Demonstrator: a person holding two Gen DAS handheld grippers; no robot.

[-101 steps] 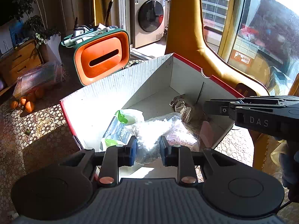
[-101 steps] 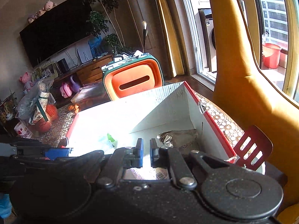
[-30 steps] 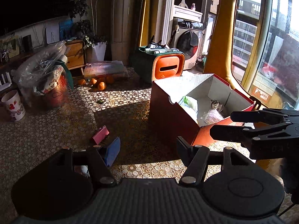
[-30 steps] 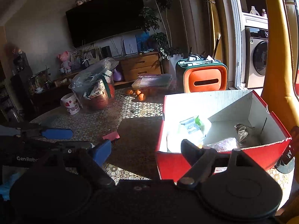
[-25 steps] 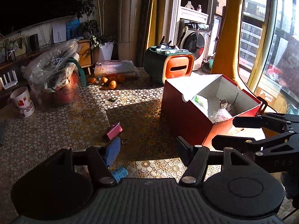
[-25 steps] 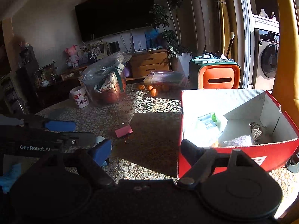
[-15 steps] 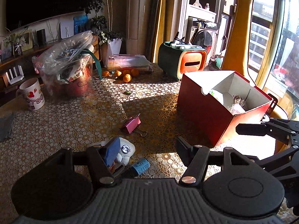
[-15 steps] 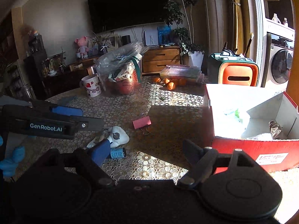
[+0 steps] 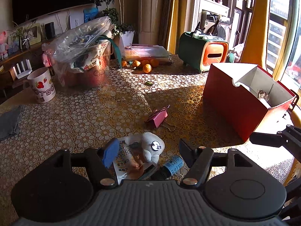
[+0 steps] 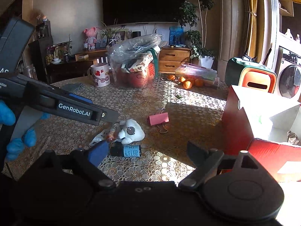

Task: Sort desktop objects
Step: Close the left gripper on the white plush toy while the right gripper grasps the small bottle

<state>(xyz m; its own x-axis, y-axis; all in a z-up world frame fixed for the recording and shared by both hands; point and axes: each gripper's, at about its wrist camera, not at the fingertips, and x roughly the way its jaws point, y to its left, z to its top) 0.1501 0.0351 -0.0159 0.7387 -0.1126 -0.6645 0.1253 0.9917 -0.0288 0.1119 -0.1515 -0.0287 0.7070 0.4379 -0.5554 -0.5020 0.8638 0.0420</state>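
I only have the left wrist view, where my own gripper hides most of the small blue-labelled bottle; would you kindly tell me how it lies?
Observer: The bottle lies on its side in front of the white toy. Its whole length shows in the right wrist view, and the dark cap points left there.
Operator: Thank you. Is the right gripper open?
Observer: Yes, it is wide open and empty, just short of the bottle.
Operator: And what holds the left gripper?
Observer: A blue-gloved hand grips its handle.
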